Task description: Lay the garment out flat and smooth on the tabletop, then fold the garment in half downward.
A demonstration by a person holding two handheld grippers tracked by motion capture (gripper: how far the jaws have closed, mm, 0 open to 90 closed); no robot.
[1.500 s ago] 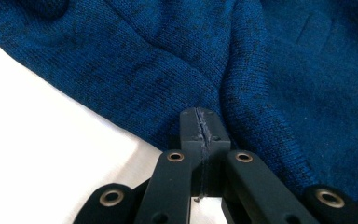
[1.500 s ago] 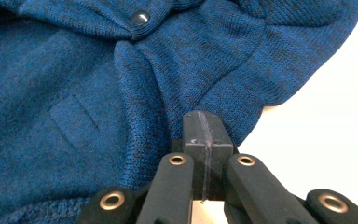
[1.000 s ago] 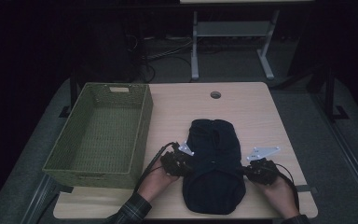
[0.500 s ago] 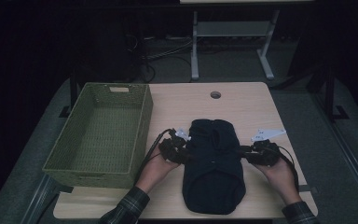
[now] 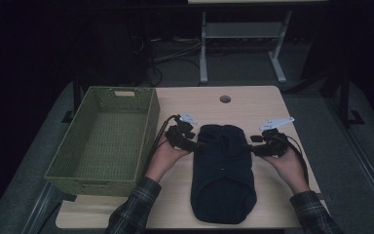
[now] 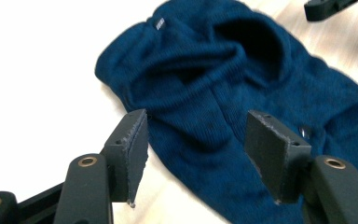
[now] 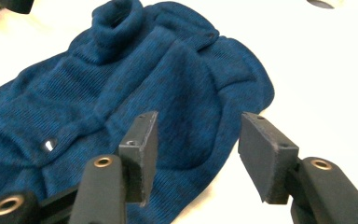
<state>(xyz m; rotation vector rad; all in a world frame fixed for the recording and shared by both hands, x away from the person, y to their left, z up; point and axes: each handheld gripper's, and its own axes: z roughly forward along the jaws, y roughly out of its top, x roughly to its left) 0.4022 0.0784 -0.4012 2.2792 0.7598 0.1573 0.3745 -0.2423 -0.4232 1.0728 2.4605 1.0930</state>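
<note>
The left hand-held gripper [image 5: 198, 146] sits at the left edge of a dark blue knitted garment [image 5: 222, 175] that lies flat on the desk [image 5: 253, 105], and the right hand-held gripper [image 5: 252, 148] sits at the garment's right edge, level with it. In the left gripper view the left hand-held gripper [image 6: 196, 151] has its 2 jaws spread wide, with nothing between them; the garment's [image 6: 223, 88] hem edge lies just past the tips and under the gap, and whether a jaw touches the knit cannot be told. In the right gripper view the right hand-held gripper [image 7: 198, 154] is likewise spread wide and holds nothing, its jaws poised over the rounded edge of the garment [image 7: 121, 93] where knit meets bare desk [image 7: 326, 65].

The high view shows the garment as a dark, almost black shape lying lengthwise from the desk's middle to its near edge, with a green woven basket [image 5: 68, 161] standing beside it on the left. The 2 gripper views show what that view hides: the cloth is deep blue ribbed knit, with a rolled collar [image 7: 116, 21], a small snap button [image 7: 50, 144] and a small label [image 6: 159, 23] near an opening. The left gripper view also catches a tip of the other gripper at its top right corner.
</note>
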